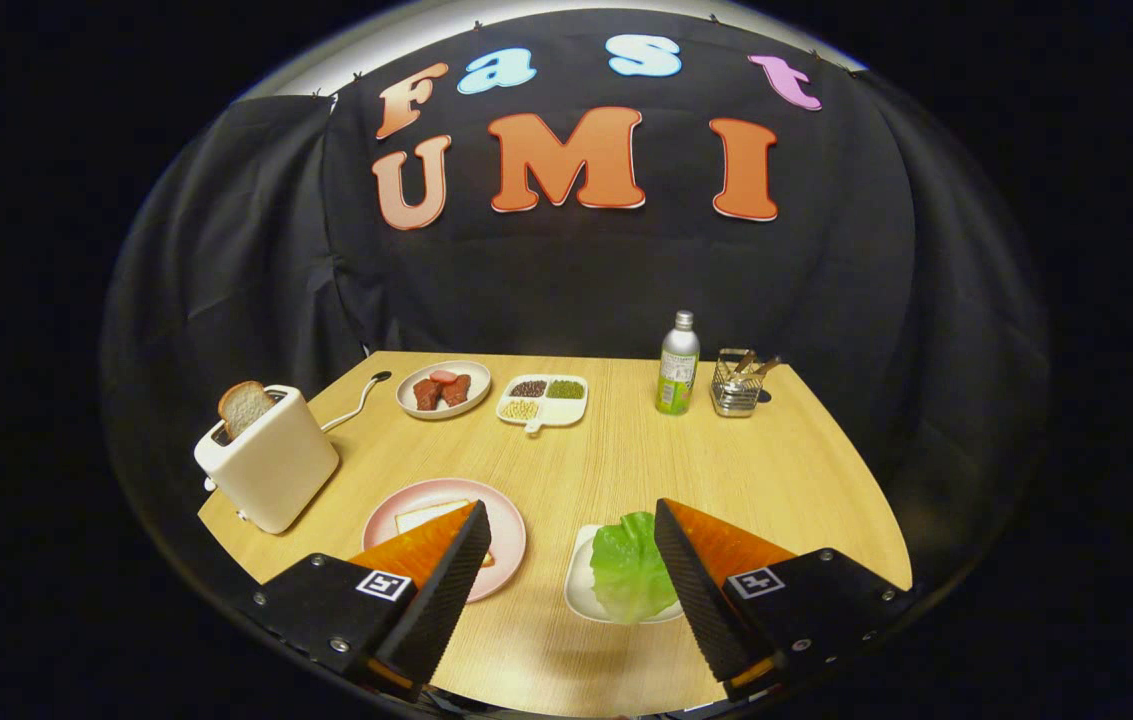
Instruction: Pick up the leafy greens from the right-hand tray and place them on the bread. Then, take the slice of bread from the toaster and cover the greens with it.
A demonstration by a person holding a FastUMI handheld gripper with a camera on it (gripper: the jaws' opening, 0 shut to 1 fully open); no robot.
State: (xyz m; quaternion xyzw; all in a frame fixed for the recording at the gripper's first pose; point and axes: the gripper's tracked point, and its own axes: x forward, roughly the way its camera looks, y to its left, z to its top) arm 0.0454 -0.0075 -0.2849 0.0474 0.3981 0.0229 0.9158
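Note:
My gripper hangs open above the near part of the wooden table, with nothing between its fingers. A green lettuce leaf lies on a small white tray, right beside the right finger and partly hidden by it. A pink plate holds a slice of bread; the left finger covers much of both. To the far left stands a cream toaster with a browned slice of bread sticking up from its slot.
At the back of the table sit a plate with pieces of meat, a white divided dish of beans, a green bottle and a wire basket of utensils. The toaster's cord trails toward the back.

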